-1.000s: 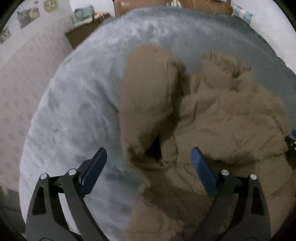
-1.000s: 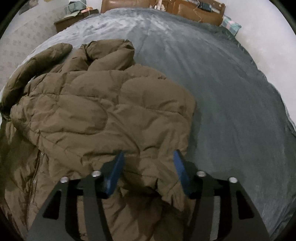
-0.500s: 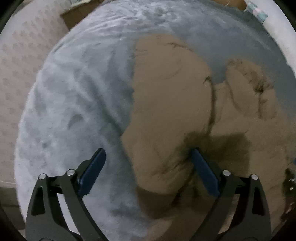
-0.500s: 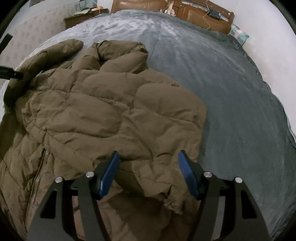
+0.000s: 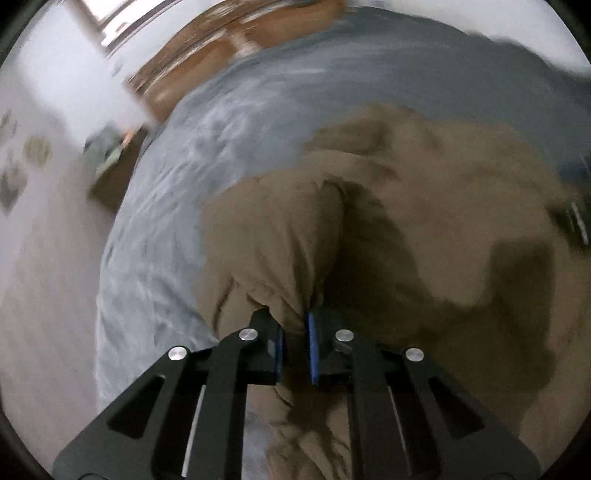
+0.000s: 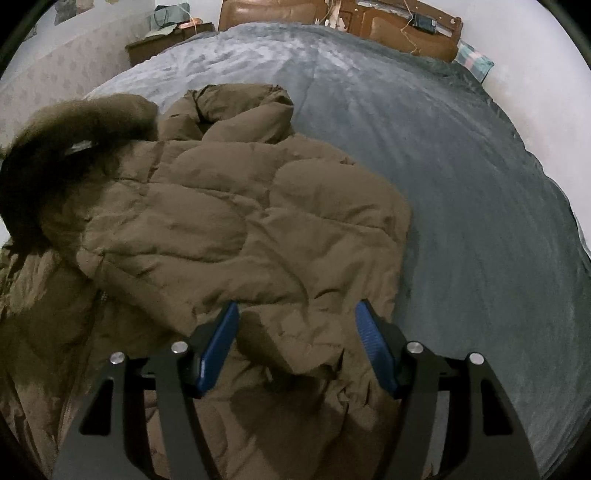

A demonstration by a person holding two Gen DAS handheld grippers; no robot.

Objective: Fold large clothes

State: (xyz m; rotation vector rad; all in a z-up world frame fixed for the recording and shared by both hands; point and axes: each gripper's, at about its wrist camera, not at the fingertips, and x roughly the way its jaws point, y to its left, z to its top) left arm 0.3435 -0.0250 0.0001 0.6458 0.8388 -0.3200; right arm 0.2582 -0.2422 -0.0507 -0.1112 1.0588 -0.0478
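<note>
A brown padded jacket (image 6: pixel 229 229) lies spread on the bed (image 6: pixel 461 192), which is covered by a grey-blue blanket, and it takes up the side of the bed away from the wooden headboard (image 6: pixel 399 29). The left tongs (image 5: pixel 294 341) are nearly closed, their blue pads pinching a bunched fold of one sleeve (image 5: pixel 273 236); the fabric rises from the grip and the sleeve runs toward the headboard, beside the jacket's body. The left wrist view is smeared by motion blur. The right tongs (image 6: pixel 295 343) stand wide apart with nothing between the pads, hovering over the crumpled end of the jacket farthest from the headboard. A dark blurred mass at the jacket's left edge in the right wrist view cannot be identified.
</note>
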